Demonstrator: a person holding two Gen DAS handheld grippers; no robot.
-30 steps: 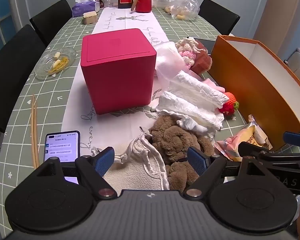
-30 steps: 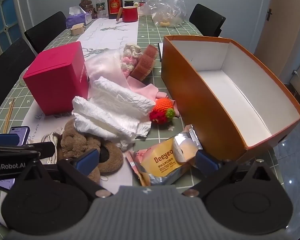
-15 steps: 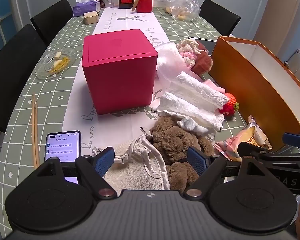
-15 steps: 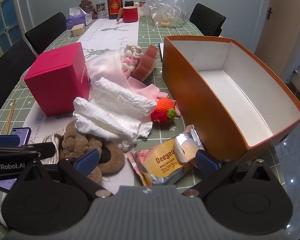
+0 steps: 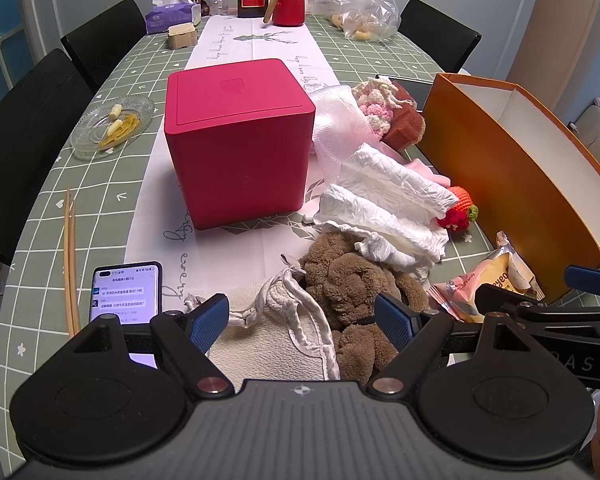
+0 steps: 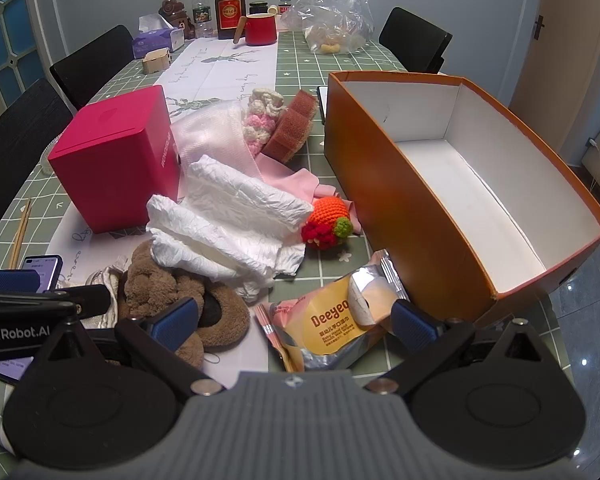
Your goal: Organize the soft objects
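One orange box (image 6: pixel 400 200), bare inside

The yellow wipes packet (image 6: pixel 332 320) reads "Deeyeo" in brown letters, with smaller lines beneath, one seemingly "Baby Hand and Mouth Wet Wipes", too small to be sure. In the left wrist view only "oake"-like letters of it show. The left gripper (image 6: pixel 24 332), seen from the right wrist view, carries "GenRobot.AI" in white. The right gripper (image 5: pixel 580 362), seen from the left wrist view, shows the grey letters "AS". The runner (image 5: pixel 180 248) bears cursive script; one word looks like "every". The red box (image 6: pixel 168 152) has raised lettering on its side, not legible. The phone (image 5: pixel 124 292) shows chat text, too small to read. The bottle (image 6: pixel 230 10) label is unreadable.
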